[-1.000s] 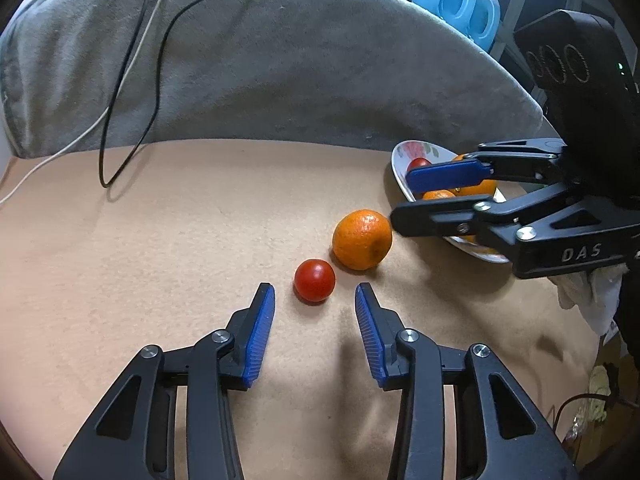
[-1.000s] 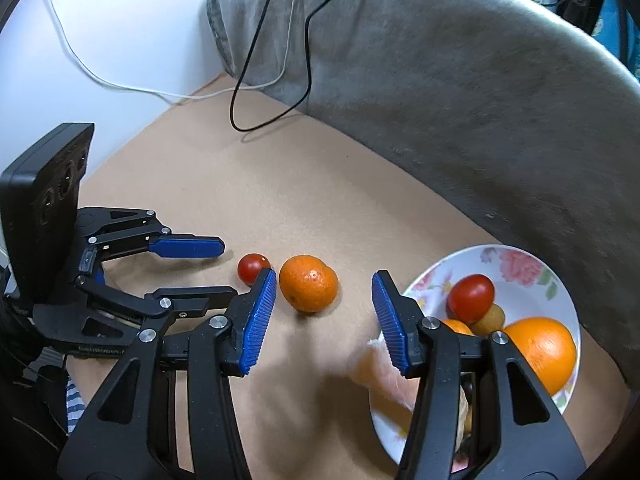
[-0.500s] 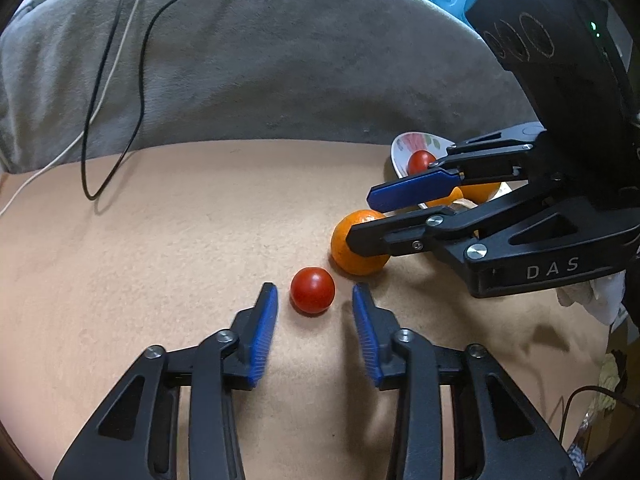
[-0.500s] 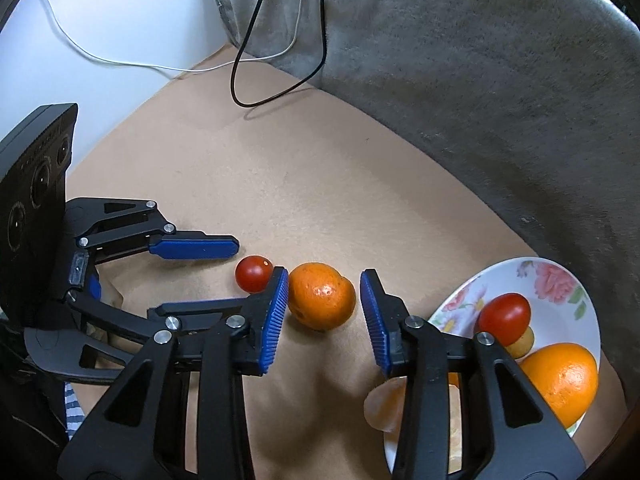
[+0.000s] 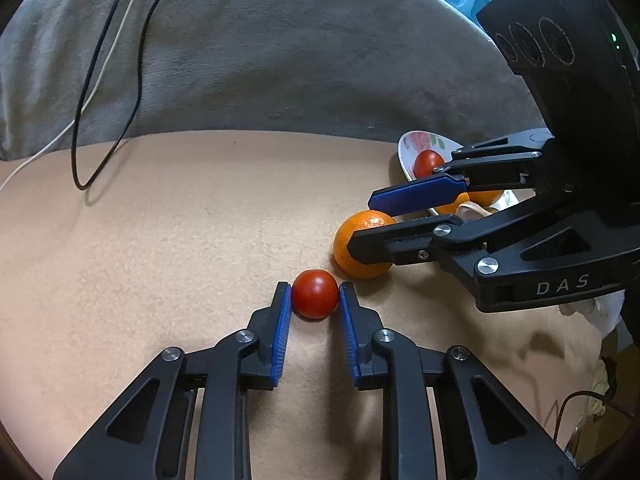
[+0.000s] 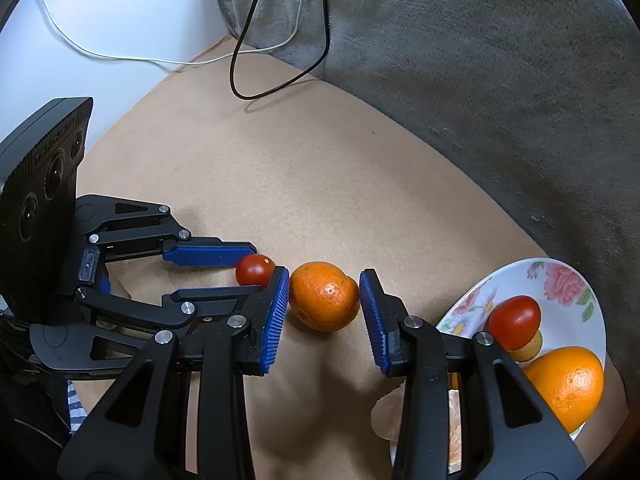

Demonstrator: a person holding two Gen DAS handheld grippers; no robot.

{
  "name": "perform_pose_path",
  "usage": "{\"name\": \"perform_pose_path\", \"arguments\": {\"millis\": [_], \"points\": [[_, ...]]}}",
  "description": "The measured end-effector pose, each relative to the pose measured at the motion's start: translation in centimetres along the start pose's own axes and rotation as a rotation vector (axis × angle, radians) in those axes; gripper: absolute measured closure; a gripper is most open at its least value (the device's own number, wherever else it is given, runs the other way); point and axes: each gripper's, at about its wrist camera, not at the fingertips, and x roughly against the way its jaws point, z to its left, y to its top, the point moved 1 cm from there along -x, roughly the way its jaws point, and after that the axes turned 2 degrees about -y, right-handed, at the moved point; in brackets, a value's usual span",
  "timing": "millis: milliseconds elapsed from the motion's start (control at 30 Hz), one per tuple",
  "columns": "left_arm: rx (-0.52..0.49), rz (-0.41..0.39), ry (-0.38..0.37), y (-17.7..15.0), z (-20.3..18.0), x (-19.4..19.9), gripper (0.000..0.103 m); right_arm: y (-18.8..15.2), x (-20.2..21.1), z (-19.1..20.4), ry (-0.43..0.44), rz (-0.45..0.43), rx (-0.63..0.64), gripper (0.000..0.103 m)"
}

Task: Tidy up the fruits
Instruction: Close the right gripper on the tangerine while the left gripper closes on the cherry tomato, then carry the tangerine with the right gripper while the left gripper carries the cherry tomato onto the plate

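While two fruits lie loose on the tan mat (image 5: 168,240), we judge the sorting only partly done: the flowered plate (image 6: 560,280) at about four o'clock in the right view already carries a red tomato (image 6: 514,317), a large orange (image 6: 568,386), a small yellowish fruit beneath the tomato, and what may be peeled segments at its near rim, though our own tong arm hides most of that. Left to move are the cherry tomato (image 5: 315,294) and the mandarin (image 6: 324,296), which sit just beside each other on the mat, with the plate near the mandarin at its two o'clock in the left view.

We hold the left tongs (image 5: 313,300) low and level over the mat, its blue pads (image 5: 282,332) pressed against either flank of the cherry tomato, so we read it as closed on that fruit, which rests on the mat. We hold the right tongs (image 6: 324,308) at a similar low angle, reaching in across the left one from three o'clock; its jaws straddle the mandarin, the left pad touching the peel and the right one just clear, so it is open.
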Motion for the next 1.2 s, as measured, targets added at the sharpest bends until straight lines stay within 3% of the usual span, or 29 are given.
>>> {"name": "perform_pose_path", "arguments": {"millis": [733,1200], "points": [[-0.007,-0.053,0.011,-0.5,-0.3,2.7,0.081,-0.5,1.6,0.0,-0.019,-0.080,-0.028,0.069],[-0.039,-0.103,-0.002,-0.1,-1.5,5.7,0.081,-1.4,6.8,-1.4,-0.030,-0.191,-0.079,0.069]]}}
